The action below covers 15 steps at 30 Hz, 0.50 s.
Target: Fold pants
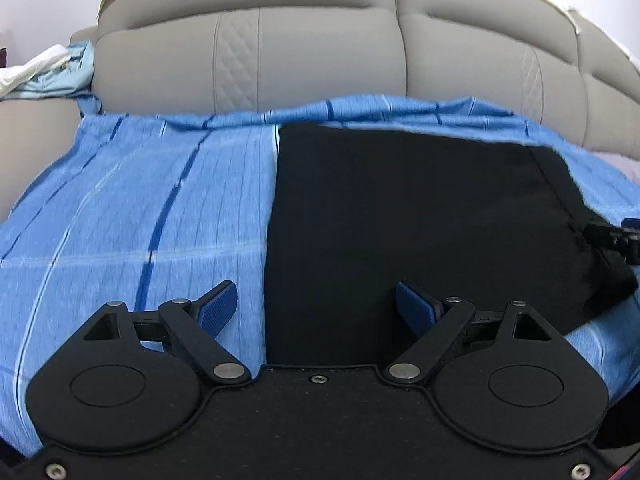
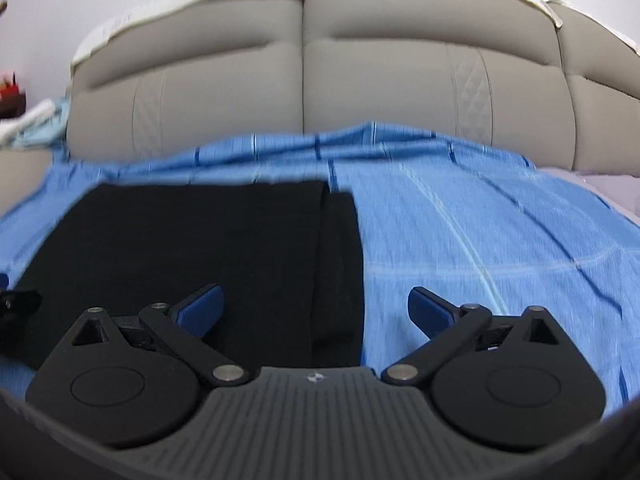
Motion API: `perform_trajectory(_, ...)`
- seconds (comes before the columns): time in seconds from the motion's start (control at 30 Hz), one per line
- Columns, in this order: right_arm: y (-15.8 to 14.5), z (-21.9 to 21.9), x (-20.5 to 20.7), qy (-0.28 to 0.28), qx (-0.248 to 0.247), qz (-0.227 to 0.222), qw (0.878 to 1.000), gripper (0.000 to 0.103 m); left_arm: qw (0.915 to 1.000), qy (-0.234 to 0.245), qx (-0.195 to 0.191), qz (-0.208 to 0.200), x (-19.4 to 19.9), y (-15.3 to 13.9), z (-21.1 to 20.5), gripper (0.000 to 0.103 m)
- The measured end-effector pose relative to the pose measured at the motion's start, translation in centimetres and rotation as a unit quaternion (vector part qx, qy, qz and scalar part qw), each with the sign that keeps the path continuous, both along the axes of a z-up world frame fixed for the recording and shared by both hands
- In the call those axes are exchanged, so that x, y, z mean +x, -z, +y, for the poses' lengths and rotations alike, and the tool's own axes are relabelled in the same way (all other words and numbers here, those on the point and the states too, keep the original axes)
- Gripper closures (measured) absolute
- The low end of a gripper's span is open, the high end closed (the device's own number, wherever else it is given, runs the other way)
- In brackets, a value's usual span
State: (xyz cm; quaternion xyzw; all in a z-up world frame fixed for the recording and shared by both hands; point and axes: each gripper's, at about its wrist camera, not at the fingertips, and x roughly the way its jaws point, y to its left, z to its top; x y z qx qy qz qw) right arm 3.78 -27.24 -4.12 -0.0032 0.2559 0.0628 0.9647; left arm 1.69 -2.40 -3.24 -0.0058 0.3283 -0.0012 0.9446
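Black pants [image 1: 400, 220] lie folded flat on a blue striped sheet [image 1: 120, 220]. In the left wrist view my left gripper [image 1: 316, 306] stands open over the pants' left edge, with nothing between its blue pads. My right gripper [image 2: 316, 308] is open too, above the pants' [image 2: 200, 240] right edge, where a narrower folded layer runs alongside. Neither gripper holds the cloth. The tip of the right gripper [image 1: 616, 238] shows at the right edge of the left wrist view, by the pants' corner. The left gripper's tip [image 2: 16, 304] shows at the left edge of the right wrist view.
A padded beige headboard [image 1: 320, 52] rises behind the sheet. Crumpled white and pale blue cloth [image 1: 48, 68] lies at the far left. The blue sheet [image 2: 500, 240] stretches wide to the right of the pants. A dark shelf with red items [image 2: 10, 94] stands far left.
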Motion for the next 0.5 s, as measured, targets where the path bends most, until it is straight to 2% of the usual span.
perform_trajectory(0.13, 1.1, 0.7, -1.0, 0.002, -0.024, 0.019, 1.000, 0.000, 0.9998, -0.008, -0.014, 0.008, -0.6, 0.5, 0.0, 0.017)
perform_trajectory(0.23, 1.3, 0.4, -1.4, 0.003, -0.016, 0.020, 1.000, 0.000, 0.9994, -0.015, -0.028, 0.012, -0.6, 0.6, 0.2, 0.016)
perform_trajectory(0.5, 1.7, -0.2, -0.8, 0.007, 0.005, 0.038, 0.999, 0.000, 0.9992, -0.018, -0.034, 0.013, -0.5, 0.9, 0.3, 0.011)
